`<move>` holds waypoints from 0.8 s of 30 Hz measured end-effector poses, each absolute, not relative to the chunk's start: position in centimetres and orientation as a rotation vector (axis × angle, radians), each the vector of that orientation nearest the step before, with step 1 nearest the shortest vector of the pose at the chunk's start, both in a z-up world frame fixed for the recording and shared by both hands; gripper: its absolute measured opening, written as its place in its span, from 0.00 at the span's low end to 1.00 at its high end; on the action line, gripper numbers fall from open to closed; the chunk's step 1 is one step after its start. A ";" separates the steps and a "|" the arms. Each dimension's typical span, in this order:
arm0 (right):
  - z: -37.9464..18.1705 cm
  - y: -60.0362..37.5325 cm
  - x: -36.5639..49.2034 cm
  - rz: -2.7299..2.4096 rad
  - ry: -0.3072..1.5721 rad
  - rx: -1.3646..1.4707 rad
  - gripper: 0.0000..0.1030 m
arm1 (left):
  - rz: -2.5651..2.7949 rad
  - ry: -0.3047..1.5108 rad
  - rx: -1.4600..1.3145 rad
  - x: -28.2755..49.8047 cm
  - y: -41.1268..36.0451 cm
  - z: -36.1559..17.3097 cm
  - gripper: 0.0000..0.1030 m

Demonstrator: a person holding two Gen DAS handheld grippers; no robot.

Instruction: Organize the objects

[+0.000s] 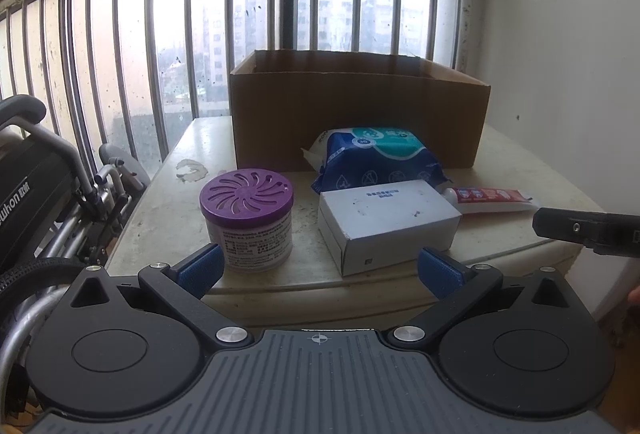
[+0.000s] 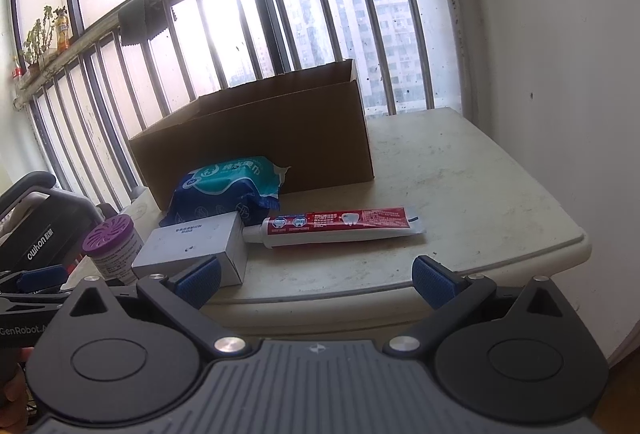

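An open cardboard box [image 1: 360, 114] [image 2: 256, 138] stands at the back of the white table [image 1: 168, 210] [image 2: 460, 174]. In front of it lie a blue wet-wipes pack [image 1: 376, 158] [image 2: 224, 190], a white carton [image 1: 388, 222] [image 2: 196, 242], a red toothpaste tube [image 1: 488, 198] [image 2: 336, 226] and a purple-lidded jar [image 1: 248, 214] [image 2: 112, 246]. My left gripper [image 1: 320, 270] is open and empty at the table's front edge, facing the jar and carton. My right gripper [image 2: 316, 278] is open and empty, just short of the toothpaste.
A barred window [image 1: 280, 2] runs behind the table, and a white wall [image 1: 568, 74] closes the right side. A folded wheelchair [image 1: 48, 194] [image 2: 40, 230] stands left of the table. The right gripper's side shows at the left wrist view's right edge [image 1: 588, 230].
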State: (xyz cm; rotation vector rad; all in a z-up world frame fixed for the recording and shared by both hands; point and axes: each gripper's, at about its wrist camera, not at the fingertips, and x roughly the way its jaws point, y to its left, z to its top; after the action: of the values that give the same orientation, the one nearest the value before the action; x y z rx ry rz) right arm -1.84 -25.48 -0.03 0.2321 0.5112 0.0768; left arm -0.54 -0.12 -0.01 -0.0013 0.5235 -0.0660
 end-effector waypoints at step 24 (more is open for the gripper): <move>0.0 -25.3 -1.8 0.082 0.513 0.236 1.00 | -0.069 0.519 -0.002 -0.5 0.0 0.1 1.00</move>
State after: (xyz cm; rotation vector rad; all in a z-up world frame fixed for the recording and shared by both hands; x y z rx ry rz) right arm -1.77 -25.29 0.02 0.2362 0.5126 0.0817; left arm -0.52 -0.04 0.07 -0.0023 0.5193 -0.0687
